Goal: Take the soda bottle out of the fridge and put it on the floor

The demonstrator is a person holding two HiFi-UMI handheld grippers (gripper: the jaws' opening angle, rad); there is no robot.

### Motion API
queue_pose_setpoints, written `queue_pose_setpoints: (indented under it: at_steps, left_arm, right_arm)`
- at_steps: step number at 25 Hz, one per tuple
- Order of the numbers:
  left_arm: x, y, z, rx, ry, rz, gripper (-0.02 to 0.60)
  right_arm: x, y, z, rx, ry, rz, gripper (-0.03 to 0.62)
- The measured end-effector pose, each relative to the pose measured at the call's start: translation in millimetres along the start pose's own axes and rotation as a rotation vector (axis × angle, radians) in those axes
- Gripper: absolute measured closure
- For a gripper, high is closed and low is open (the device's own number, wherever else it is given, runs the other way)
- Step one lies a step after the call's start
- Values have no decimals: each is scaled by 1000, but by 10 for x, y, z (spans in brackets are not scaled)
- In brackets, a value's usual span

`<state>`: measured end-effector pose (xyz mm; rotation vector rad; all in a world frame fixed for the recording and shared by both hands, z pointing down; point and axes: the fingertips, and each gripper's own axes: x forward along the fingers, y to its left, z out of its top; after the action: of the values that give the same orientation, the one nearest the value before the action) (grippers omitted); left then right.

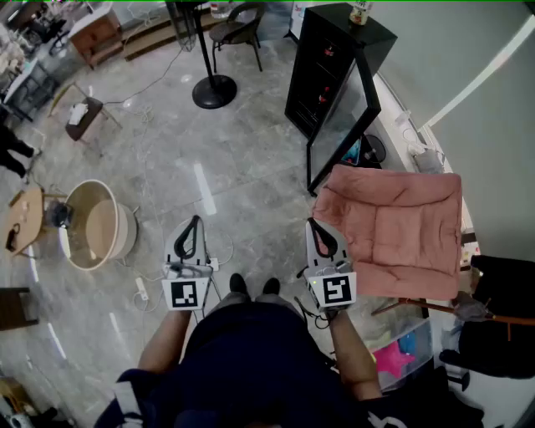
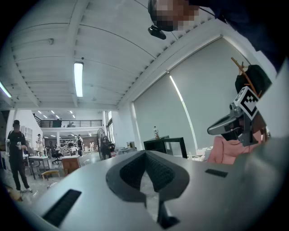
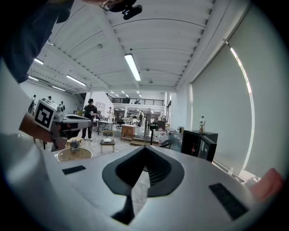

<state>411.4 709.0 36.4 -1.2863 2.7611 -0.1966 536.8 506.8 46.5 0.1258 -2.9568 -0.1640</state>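
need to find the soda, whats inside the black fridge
The fridge, its glass door swung open, shows small red items on dark shelves, too small to identify. The rest is dark or behind the door. A bottle stands on top.

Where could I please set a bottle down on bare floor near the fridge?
The floor lies bare between the round stand base, the fridge and the round tub. It is crowded right of the open fridge door, where the pink cushion covers the floor.

Navy short-sleeved top (image 1: 251,359); black shoes (image 1: 253,286); left claw (image 1: 196,221), right claw (image 1: 312,224) grey, black-white marker cubes (image 1: 185,293).
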Motion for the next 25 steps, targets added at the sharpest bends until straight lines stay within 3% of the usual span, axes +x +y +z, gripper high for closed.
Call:
queue_pose_setpoints:
  at_steps: [14,25]
  left_arm:
    - [-4,-31,-50,-11,24,-10,558]
    - [87,-200,-127,-35,48,-92,554]
  right_arm:
    - [-2,18,13,3,-16,-2,577]
    - [25,50,6,6,-29,11,576]
